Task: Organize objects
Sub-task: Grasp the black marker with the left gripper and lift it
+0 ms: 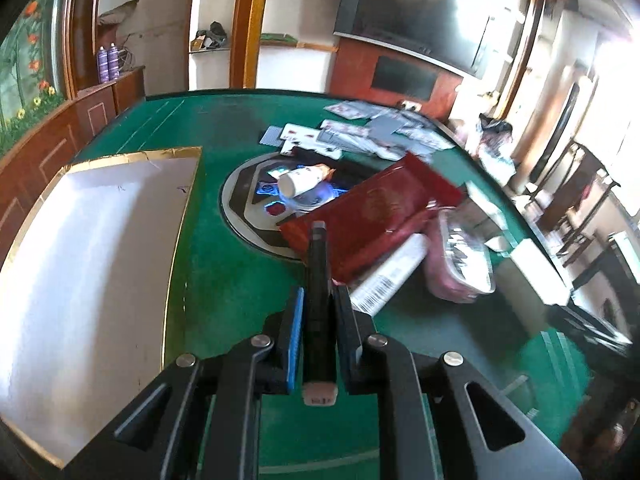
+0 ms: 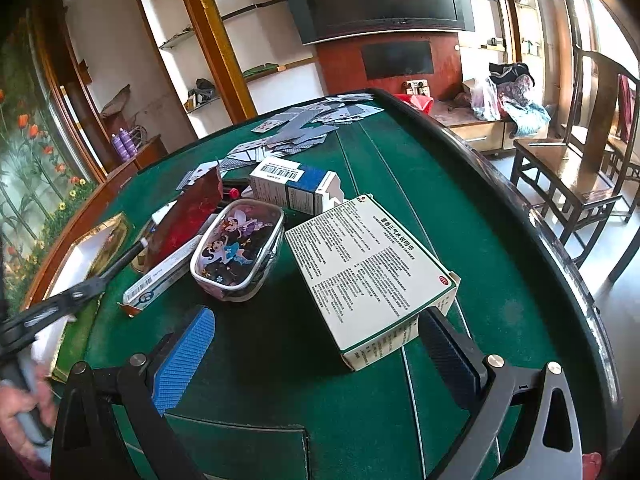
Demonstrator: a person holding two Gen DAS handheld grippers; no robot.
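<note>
The left hand-held gripper (image 1: 316,304) is clamped on a thin black pen (image 1: 318,280) at centre frame, above the green bench (image 1: 224,280). The right hand-held gripper (image 2: 316,348) stands open, empty. Held by its slim barrel, the pen could pivot or slip before reaching the white tray (image 1: 100,240) at left.

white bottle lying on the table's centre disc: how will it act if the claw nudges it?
The white bottle lies on its side, so it probably rolls when nudged across its length. Its smooth, round plastic body may slip between pads. It looks small, likely light, and rests on the glossy centre disc, which should offer little grip.
</note>
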